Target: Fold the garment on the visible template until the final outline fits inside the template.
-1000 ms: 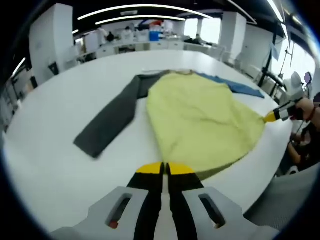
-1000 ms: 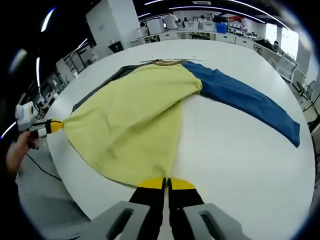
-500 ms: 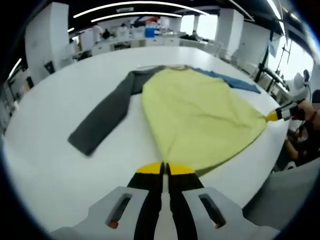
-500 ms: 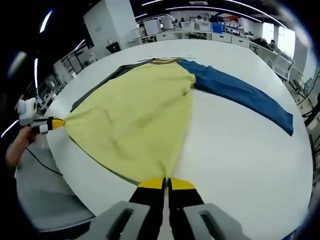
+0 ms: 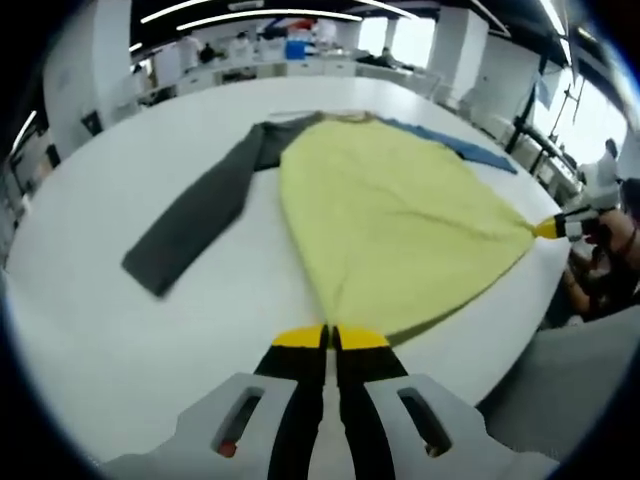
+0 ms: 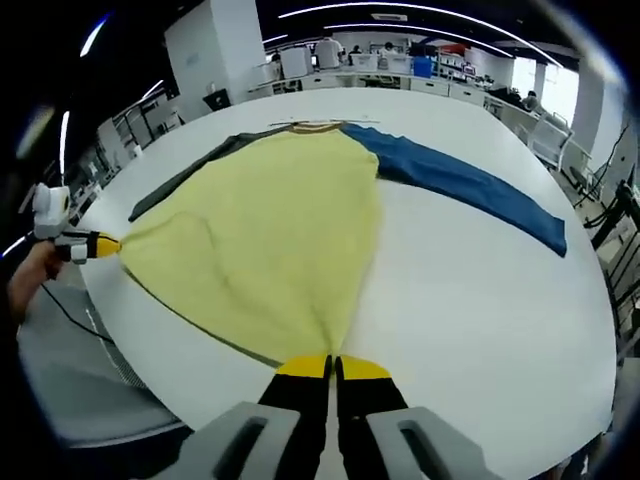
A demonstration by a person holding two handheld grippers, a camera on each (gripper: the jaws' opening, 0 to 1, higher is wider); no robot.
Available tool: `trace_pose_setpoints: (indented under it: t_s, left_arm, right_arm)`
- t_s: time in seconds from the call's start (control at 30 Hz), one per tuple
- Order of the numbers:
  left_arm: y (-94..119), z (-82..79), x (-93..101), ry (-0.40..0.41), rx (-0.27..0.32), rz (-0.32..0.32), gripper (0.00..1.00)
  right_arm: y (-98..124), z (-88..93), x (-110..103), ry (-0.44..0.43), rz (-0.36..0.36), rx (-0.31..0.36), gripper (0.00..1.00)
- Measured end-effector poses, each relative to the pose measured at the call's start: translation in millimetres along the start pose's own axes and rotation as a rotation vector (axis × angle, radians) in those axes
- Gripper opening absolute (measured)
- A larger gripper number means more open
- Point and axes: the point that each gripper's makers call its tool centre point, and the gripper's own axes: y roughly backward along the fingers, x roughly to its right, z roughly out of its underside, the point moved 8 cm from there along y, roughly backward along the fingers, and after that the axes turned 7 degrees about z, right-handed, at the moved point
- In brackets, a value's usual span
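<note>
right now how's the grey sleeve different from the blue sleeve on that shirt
The grey sleeve is dark charcoal; the blue sleeve is deep blue. They run out from opposite sides of the yellow body: in the right gripper view the grey one lies mostly hidden behind the yellow cloth, while the blue one shows along its whole length. Both lie flat and straight on the white table.

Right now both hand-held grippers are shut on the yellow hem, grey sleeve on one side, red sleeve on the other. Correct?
Not quite: the second sleeve is blue, not red. The right gripper view shows the blue sleeve lying flat on the white table. The rest holds: the left hand-held gripper and right hand-held gripper are each shut on the yellow garment hem, with the grey sleeve opposite.
</note>
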Motion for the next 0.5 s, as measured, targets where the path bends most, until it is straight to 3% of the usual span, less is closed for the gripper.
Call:
trace_pose_setpoints:
  t_s: [0.5]
  left_arm:
    - [-3.6, 11.7, 5.9, 0.014, -0.057, 0.014, 0.00]
  right_arm:
    - [-2.5, 6.2, 6.3, -0.011, -0.005, -0.027, 0.00]
